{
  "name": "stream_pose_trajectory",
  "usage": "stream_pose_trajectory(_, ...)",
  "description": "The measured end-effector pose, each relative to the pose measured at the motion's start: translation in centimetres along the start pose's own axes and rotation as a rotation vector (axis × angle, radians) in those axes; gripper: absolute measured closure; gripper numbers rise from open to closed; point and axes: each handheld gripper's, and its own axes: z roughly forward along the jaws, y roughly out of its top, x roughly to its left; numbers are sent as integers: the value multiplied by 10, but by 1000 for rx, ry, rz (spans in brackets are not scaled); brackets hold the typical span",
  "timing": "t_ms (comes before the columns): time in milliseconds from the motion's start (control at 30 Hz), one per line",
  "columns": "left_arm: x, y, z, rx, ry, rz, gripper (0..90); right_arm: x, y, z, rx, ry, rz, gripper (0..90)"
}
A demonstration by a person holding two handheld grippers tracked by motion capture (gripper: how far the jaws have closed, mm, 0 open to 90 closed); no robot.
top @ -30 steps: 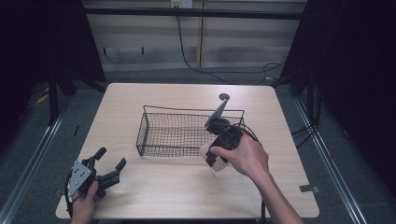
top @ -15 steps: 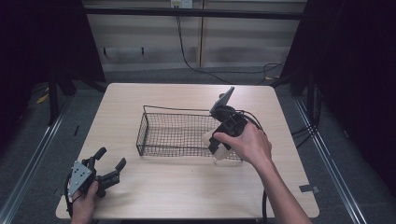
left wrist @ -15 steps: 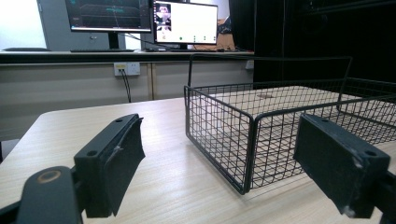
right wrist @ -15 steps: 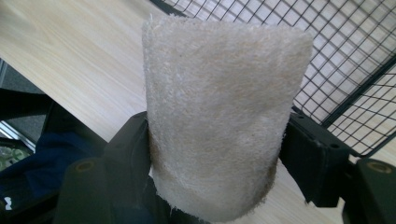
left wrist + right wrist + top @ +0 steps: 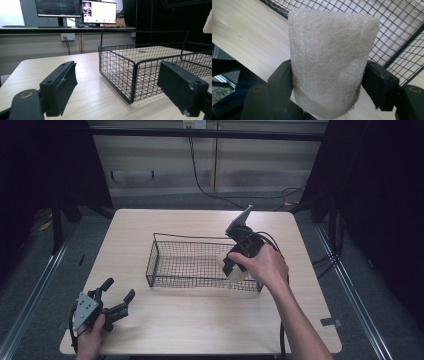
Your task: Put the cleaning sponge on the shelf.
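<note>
Hands come in from the bottom of the high view. Low at the left of that frame, the left gripper rests near the front edge of the table, its jaws spread apart with nothing between them; in the left gripper view the two black pads stand wide, framing the near corner of the wire basket. Right of centre in the high view, the right gripper is clamped on a pale sponge roll, held at the basket's front right rim. The right gripper view has the sponge roll upright in the middle of the frame, pinched on both sides by the pads, with wood grain at the upper left and basket mesh at the upper right. Beyond the table, cables hang down a pale wall at the top of the high view.
</note>
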Motion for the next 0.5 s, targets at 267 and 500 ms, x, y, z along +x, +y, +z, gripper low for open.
stream_pose_trajectory(267,0,0,0,0,1,1,155,-10,7,2,-20,40,31,296)
stream_pose_trajectory(500,0,0,0,0,-1,-1,155,-23,14,3,-47,64,85,296)
